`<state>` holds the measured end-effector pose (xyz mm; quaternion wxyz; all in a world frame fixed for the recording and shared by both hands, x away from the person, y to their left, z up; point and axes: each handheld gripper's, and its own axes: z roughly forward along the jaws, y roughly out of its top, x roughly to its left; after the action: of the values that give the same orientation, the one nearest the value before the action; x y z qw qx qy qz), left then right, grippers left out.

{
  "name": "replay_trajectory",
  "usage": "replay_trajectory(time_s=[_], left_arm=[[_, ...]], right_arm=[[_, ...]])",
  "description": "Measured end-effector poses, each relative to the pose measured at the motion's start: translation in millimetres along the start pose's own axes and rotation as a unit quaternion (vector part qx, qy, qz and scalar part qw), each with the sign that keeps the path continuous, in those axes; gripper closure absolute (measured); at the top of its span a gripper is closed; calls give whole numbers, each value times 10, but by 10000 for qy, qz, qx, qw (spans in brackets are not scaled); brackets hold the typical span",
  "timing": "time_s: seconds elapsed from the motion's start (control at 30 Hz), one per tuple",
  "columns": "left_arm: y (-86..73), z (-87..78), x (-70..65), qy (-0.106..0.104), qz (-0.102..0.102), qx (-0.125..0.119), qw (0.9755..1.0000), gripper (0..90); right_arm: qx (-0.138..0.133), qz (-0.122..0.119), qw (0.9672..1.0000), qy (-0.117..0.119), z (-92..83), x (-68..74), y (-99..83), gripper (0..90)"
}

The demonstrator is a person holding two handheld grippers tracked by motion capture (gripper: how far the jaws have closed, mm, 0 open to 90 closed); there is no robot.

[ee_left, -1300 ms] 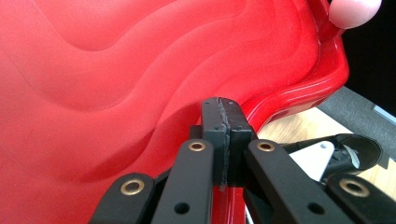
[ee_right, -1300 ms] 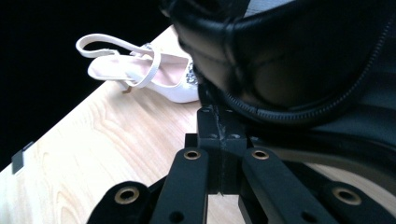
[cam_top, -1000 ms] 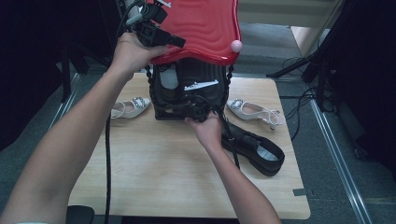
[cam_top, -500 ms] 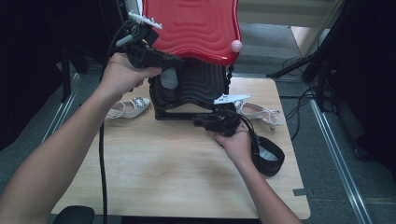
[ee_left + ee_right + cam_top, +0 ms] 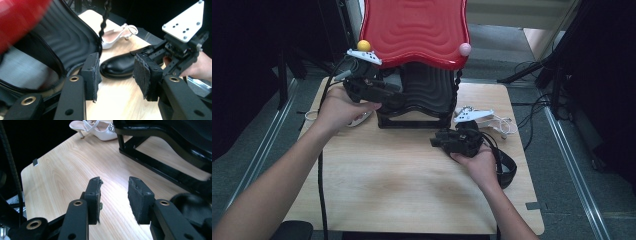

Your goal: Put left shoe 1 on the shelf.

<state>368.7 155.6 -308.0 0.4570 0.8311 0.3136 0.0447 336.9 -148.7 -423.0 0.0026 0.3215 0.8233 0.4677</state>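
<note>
Left gripper (image 5: 117,72) open beside ribbed black rack (image 5: 62,37).

Recording lab or studio bay, not a home or shop.

You are working at a small light-wood table (image 5: 412,200) set alone on grey carpeted floor (image 5: 572,165), with dark surroundings on both sides. Metal rails (image 5: 262,150) run along the floor beside the table, black stand legs (image 5: 532,75) rise at the back right, and loose cables (image 5: 532,107) trail across the carpet. The shoes on the table look like laid-out props: a white heeled sandal (image 5: 117,35) and a black leather shoe (image 5: 120,66).
</note>
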Motion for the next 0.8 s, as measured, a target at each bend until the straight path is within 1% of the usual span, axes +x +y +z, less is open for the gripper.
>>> replay_trajectory(time_s=[0.03, 0.07, 0.13, 0.17, 0.23, 0.27, 0.3, 0.33, 0.37, 0.4, 0.43, 0.47, 0.5, 0.53, 0.57, 0.6, 0.63, 0.67, 0.7, 0.73, 0.8], left_arm=[[-39, 22, -6, -5, -5, 36, 10000, 551], [-77, 41, -9, -11, -12, 64, 10000, 542], [-158, 73, -9, -71, -47, 38, 10000, 539], [-158, 73, -9, -71, -47, 38, 10000, 537], [-230, 107, -6, -137, -97, 42, 9998, 536], [-301, 146, -12, -135, -111, 103, 9998, 528], [-301, 146, -12, -135, -111, 103, 9998, 519], [-340, 167, -16, -170, -147, 127, 9997, 515], [-380, 185, -21, -207, -183, 139, 9995, 515], [-460, 228, -32, -212, -202, 158, 9994, 510], [-460, 228, -32, -212, -202, 158, 9994, 510], [-500, 247, -38, -201, -194, 169, 9995, 510], [-539, 269, -42, -232, -212, 176, 9994, 513], [-576, 291, -45, -270, -211, 204, 9992, 520], [-649, 338, -60, -249, -168, 272, 9992, 521], [-649, 338, -60, -249, -168, 272, 9992, 522], [-725, 376, -67, -258, -170, 319, 9990, 524], [-768, 399, -69, -300, -210, 294, 9989, 524], [-768, 399, -69, -300, -210, 294, 9989, 523], [-809, 421, -70, -321, -243, 331, 9986, 523], [-891, 466, -74, -311, -233, 408, 9984, 520]], right_arm=[[17, 0, 10000, -8, -22, 0, -19, 621], [30, -56, 10000, -47, -42, 0, -39, 619], [27, -75, 9999, -113, -83, 1, -84, 619], [30, -61, 9999, -105, -99, -2, -108, 619], [29, -45, 9999, -120, -110, -8, -133, 619], [102, -12, 9999, -97, -123, -24, -175, 619], [102, -12, 9999, -97, -123, -24, -175, 619], [157, -36, 9998, -153, -140, -32, -216, 619], [157, -36, 9998, -153, -140, -32, -216, 619], [166, 8, 9997, -158, -164, -47, -255, 615], [166, 8, 9997, -158, -164, -47, -255, 615], [179, 29, 9997, -166, -178, -52, -275, 615], [197, 27, 9996, -205, -202, -68, -309, 610], [216, 47, 9996, -195, -214, -75, -325, 609], [232, 62, 9995, -222, -228, -85, -339, 607], [241, 66, 9994, -241, -243, -92, -352, 606], [243, 46, 9994, -250, -260, -100, -368, 606], [252, 46, 9993, -275, -277, -106, -381, 606], [252, 46, 9993, -275, -277, -106, -381, 606], [232, 25, 9993, -308, -291, -118, -395, 606], [224, 99, 9992, -314, -328, -147, -436, 606]])
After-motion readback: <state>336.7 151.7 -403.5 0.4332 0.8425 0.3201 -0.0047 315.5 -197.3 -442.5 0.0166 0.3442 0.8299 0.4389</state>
